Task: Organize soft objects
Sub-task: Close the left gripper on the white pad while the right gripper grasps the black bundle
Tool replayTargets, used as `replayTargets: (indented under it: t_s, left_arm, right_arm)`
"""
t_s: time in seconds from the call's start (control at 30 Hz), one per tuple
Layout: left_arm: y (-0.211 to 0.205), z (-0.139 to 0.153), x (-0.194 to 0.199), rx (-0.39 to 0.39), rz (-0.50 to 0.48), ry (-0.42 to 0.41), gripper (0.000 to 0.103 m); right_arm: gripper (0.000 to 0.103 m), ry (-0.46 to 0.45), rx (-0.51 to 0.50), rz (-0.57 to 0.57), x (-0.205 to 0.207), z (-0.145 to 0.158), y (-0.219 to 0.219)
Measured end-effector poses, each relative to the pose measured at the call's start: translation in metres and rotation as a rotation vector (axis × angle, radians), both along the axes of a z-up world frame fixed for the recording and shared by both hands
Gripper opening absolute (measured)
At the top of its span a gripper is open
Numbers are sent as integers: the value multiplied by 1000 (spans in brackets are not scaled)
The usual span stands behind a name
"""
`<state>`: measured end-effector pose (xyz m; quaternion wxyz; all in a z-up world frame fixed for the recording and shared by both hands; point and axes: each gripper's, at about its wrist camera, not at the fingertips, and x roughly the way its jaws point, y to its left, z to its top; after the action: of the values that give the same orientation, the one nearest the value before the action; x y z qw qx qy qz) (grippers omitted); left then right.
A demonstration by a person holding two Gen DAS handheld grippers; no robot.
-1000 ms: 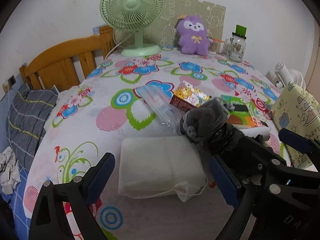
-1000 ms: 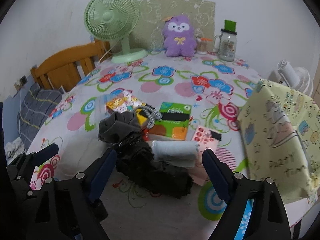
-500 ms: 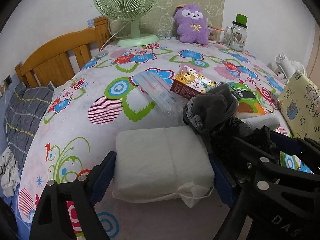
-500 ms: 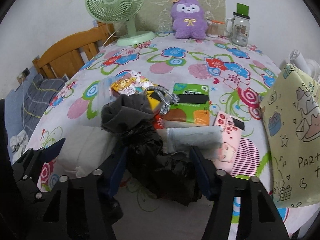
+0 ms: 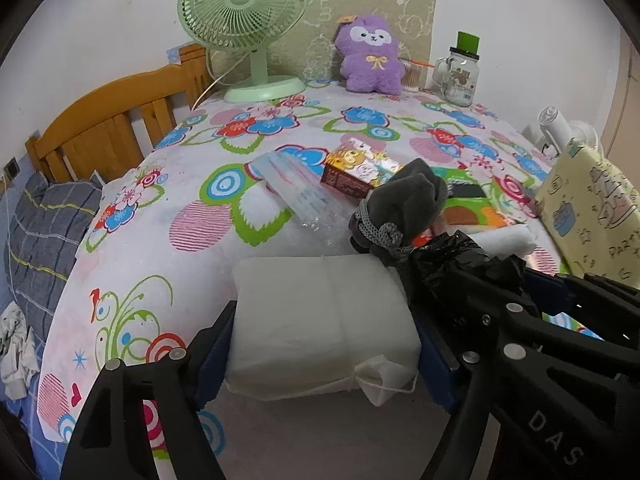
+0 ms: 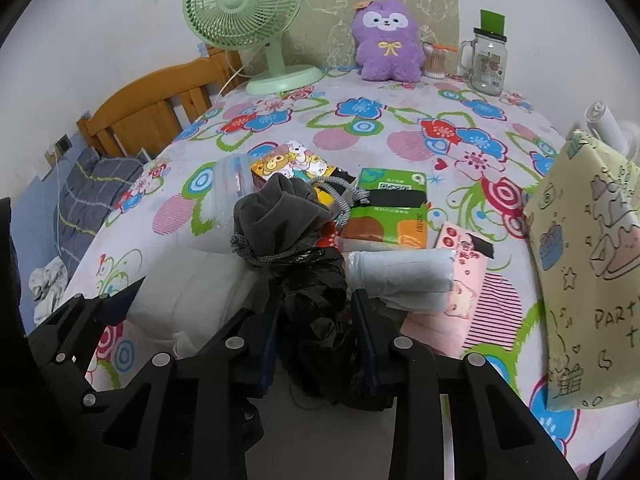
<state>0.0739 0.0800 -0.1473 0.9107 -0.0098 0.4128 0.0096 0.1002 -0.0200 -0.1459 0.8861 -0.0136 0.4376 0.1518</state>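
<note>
A white soft pack [image 5: 324, 320] lies at the near edge of the flowered table [image 5: 248, 216]. My left gripper [image 5: 324, 356] has closed on its two sides. A crumpled black plastic bag [image 6: 316, 312] lies just right of the pack, and my right gripper [image 6: 316, 344] is shut on it. A grey drawstring pouch [image 6: 280, 216] sits on top behind it. A rolled pale cloth [image 6: 400, 276] lies to the right. A purple plush toy [image 6: 388, 40] stands at the back.
A green fan [image 6: 244, 12] and a glass jar [image 6: 488, 60] stand at the back. A yellow gift bag [image 6: 588, 264] stands at right. Colourful boxes [image 6: 392, 208], a pink card [image 6: 464, 248] and a clear packet [image 5: 296, 188] lie mid-table. A wooden headboard [image 5: 108, 124] is at left.
Both grippers moved forward and down onto the table. The left jaws closed around the white pack; the right jaws closed on the black bag.
</note>
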Motion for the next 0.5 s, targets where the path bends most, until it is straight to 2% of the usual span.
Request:
replayTargets:
  t_s: [0.5]
  left_arm:
    - [-26, 39, -17, 12, -30, -85, 81]
  right_arm:
    - [35, -78, 37, -51, -21, 38, -31]
